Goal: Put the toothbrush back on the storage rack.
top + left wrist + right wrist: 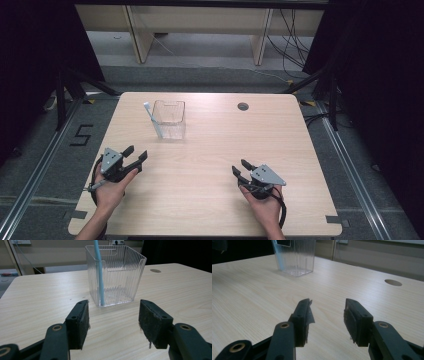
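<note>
So there's a light wood worktop (210, 190) with a clear ribbed plastic bin (169, 119) sitting toward the far side, left of centre. A light blue stick (99, 275), might be a straw or a toothbrush handle, hard to tell, stands inside the bin, leaning against its left front corner, with the top poking out above the rim. Off to the right of the bin, near the far edge, there's a small round cable hole (243, 106) in the worktop.

The person has both hands on the near side, well back from the bin. The left tongs (135, 156) are wide open with nothing between them, pointed toward the bin; from their own camera the bin sits right in the gap between the pads (84, 322). The right tongs (240, 167) are near and to the right of the bin, also spread apart and empty, just hovering low over bare wood.
</note>
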A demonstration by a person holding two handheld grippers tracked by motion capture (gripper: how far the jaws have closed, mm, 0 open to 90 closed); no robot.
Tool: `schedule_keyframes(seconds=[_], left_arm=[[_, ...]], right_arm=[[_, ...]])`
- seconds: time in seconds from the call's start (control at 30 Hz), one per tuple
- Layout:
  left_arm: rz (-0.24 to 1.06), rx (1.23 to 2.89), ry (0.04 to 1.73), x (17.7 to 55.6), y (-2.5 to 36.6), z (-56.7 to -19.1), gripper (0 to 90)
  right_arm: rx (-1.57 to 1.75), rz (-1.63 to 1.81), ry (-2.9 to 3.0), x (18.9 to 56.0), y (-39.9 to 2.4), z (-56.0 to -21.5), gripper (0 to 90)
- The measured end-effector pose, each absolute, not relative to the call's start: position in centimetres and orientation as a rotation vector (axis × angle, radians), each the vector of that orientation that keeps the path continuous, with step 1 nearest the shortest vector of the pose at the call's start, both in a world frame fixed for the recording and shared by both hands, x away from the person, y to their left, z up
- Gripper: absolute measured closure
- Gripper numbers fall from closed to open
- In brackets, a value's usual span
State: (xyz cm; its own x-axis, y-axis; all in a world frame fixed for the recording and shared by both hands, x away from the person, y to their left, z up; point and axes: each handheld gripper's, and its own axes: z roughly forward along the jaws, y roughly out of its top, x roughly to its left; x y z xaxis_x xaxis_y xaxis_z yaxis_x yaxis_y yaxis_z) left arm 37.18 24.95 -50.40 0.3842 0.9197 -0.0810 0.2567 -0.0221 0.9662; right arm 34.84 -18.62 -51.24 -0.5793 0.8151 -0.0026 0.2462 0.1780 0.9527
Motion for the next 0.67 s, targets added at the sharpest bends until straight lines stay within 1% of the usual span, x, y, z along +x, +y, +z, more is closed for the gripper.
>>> schedule_keyframes(seconds=[0.33, 0.67], left_arm=[[0.738, 1.536, 1.110, 36.5, 25.1, -52.2, 41.0], [0.759, 1.512, 1.098, 36.0, 25.2, -52.3, 40.9]], right_arm=[[0.976, 1.402, 1.926, 34.9, -18.9, -51.1, 55.9], [0.970, 1.402, 1.937, 35.0, -19.0, -51.2, 55.8]])
